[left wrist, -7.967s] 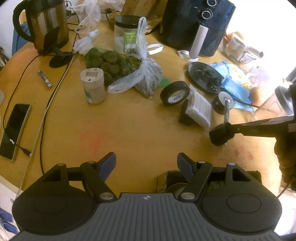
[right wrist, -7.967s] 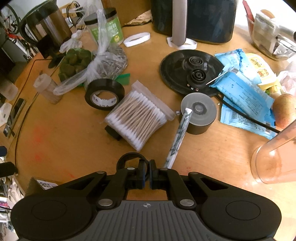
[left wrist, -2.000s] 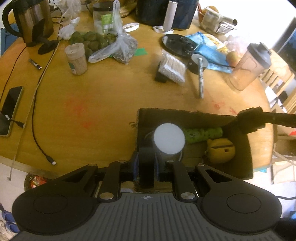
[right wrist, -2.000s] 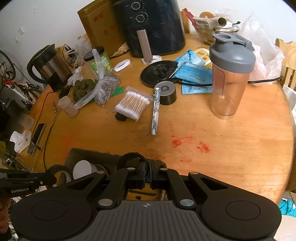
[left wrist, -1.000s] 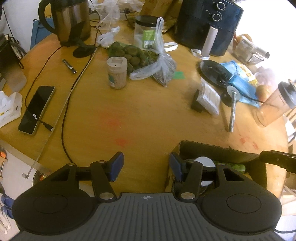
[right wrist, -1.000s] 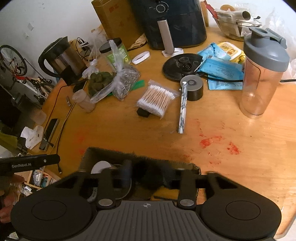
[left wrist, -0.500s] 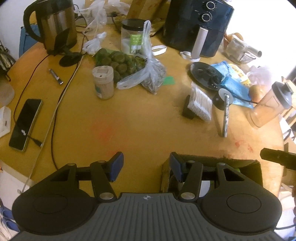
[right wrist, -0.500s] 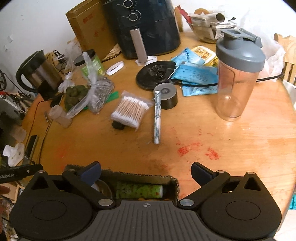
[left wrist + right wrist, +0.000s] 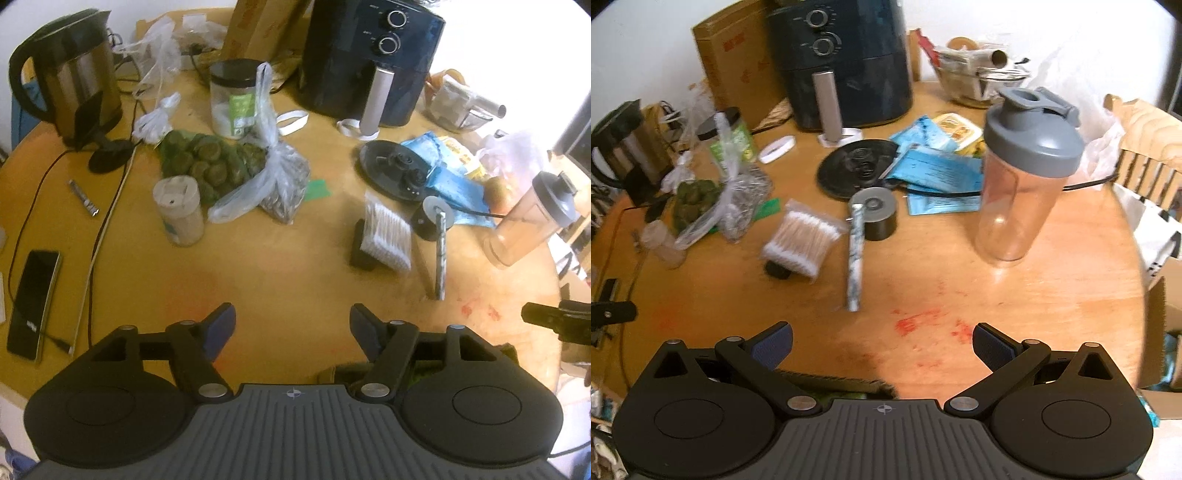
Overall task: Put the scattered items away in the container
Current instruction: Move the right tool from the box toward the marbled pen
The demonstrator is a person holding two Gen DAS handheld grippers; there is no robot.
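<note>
My left gripper (image 9: 291,317) hovers over bare tabletop, its jaws opening with nothing between them. My right gripper (image 9: 882,336) stands wide open and empty. The cardboard box (image 9: 831,382) lies at the near table edge, mostly hidden under both grippers; a corner of the box (image 9: 330,373) shows in the left wrist view. Ahead on the table lie a pack of cotton swabs (image 9: 388,240) (image 9: 801,240), a marbled stick (image 9: 440,254) (image 9: 856,258) and a black round tin (image 9: 428,219) (image 9: 877,212). Each view shows the other gripper's tip at its edge.
A kettle (image 9: 70,74), a phone (image 9: 31,299) on a cable, a small jar (image 9: 179,210), bags of green lumps (image 9: 221,166), an air fryer (image 9: 369,55), a black lid (image 9: 857,168), blue packets (image 9: 938,173) and a shaker bottle (image 9: 1023,173) crowd the table. A chair (image 9: 1145,147) stands at the right.
Both grippers let go over the box, the left of a white-topped thing, the right of a black ring. Both have tilted up toward the table, and the left jaws have spread wider.
</note>
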